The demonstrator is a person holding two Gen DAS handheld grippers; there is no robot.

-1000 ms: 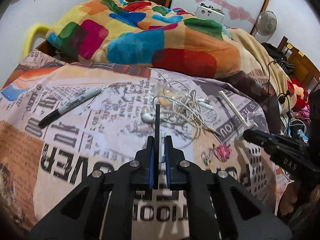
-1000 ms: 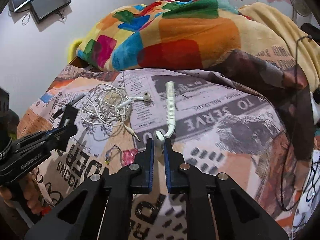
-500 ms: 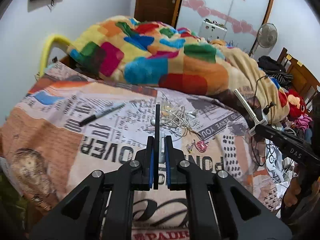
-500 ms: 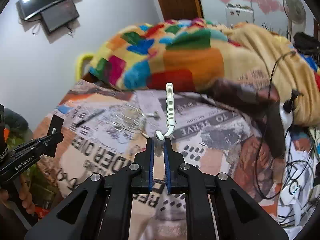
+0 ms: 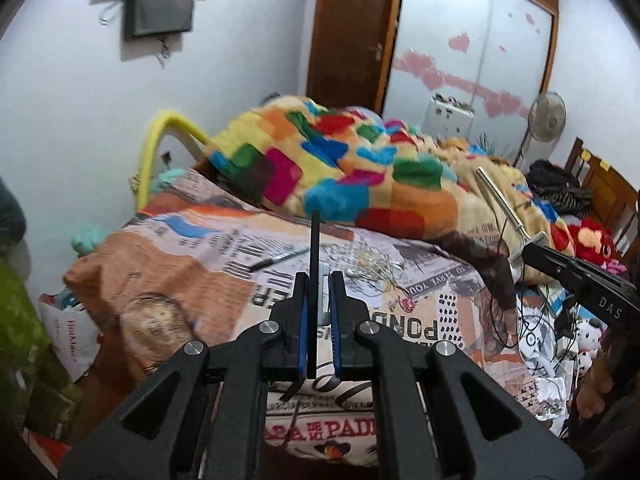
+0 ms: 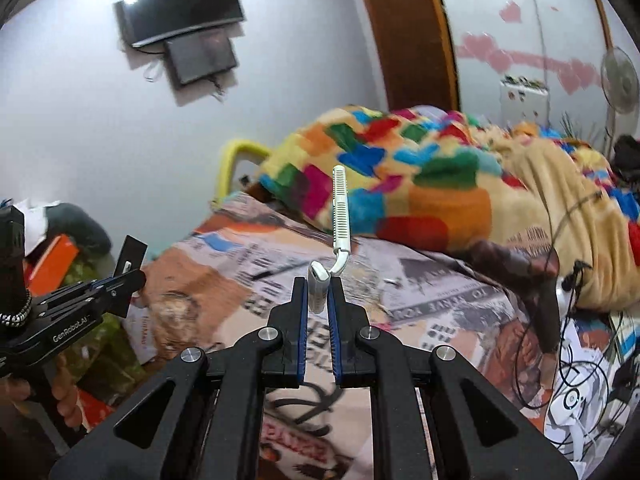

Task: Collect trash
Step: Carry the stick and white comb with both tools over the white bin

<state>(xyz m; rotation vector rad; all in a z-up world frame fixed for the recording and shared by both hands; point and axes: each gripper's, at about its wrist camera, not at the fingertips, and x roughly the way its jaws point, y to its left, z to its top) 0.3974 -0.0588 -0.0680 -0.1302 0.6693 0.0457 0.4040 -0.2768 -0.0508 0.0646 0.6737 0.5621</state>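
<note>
Main risk I see: both items are pinched right at one end with most of their length sticking out past the tips, so a quick swing could lever them loose and drop them back on the bed [image 5: 188, 264] or onto the cluttered floor. The thin flat black card [image 5: 315, 280] in my left gripper [image 5: 319, 304] is held edge-on, only a narrow strip between the pads, so it could pivot or slide out. The white ribbed stick [image 6: 341, 212] in my right gripper [image 6: 318, 300] has a bent neck, and that long arm could snag the dangling black cable [image 6: 552, 240] nearby. Both tongs stand nearly closed, a narrow gap only, each clamped on its piece, both lifted clear above the newspaper-print sheet [image 6: 420, 300]. No bin is visible in either view, so I can't tell where the drop-off is. Still lying on the sheet: tangled white earphones [image 5: 374, 266], a black marker [image 5: 280, 260], a small pink trinket [image 5: 407, 303].
</note>
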